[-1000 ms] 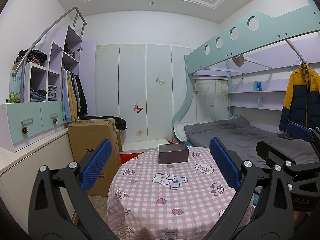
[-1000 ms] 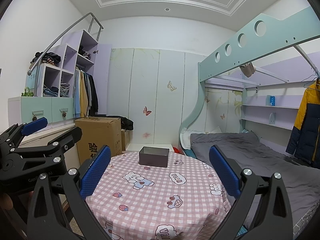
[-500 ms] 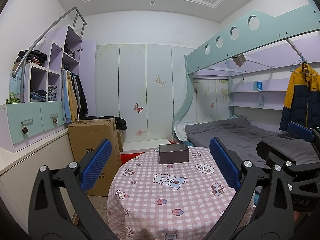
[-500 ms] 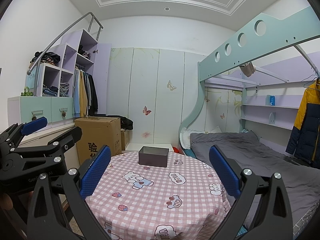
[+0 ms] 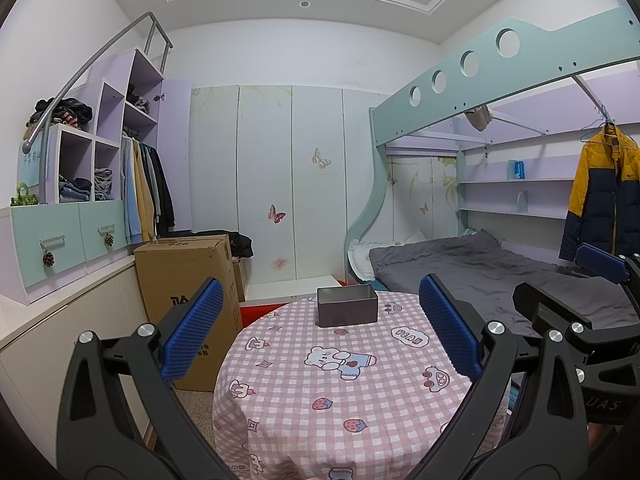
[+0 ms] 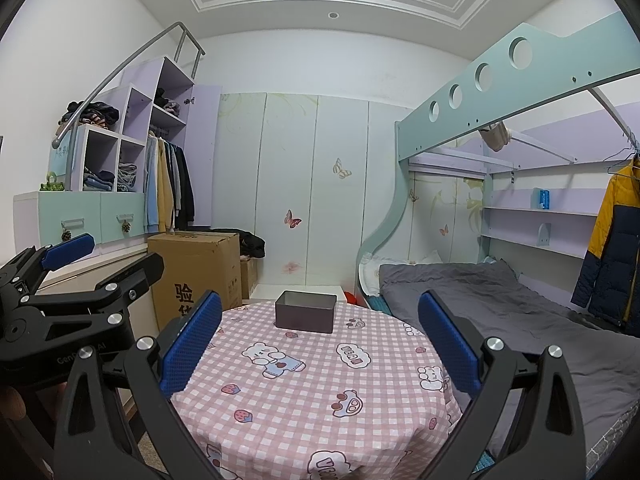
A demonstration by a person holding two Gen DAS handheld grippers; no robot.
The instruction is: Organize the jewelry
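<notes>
One dark grey rectangular open box (image 5: pixel 347 305) sits at the far edge of my round pink-checked cloth bench (image 5: pixel 344 384); bedroom, one grey bed (image 5: pixel 492 276), one cardboard carton (image 5: pixel 188 276). Left claw (image 5: pixel 320 332) and right claw (image 6: pixel 320 332) both gape wide, empty.

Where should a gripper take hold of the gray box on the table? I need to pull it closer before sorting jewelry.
Probably best to grip the near long wall of the gray box, coming from above: one finger inside, one outside. The box is open-topped and upright on the table, and looks wider than the open right gripper might span. The open left gripper could do likewise.
</notes>
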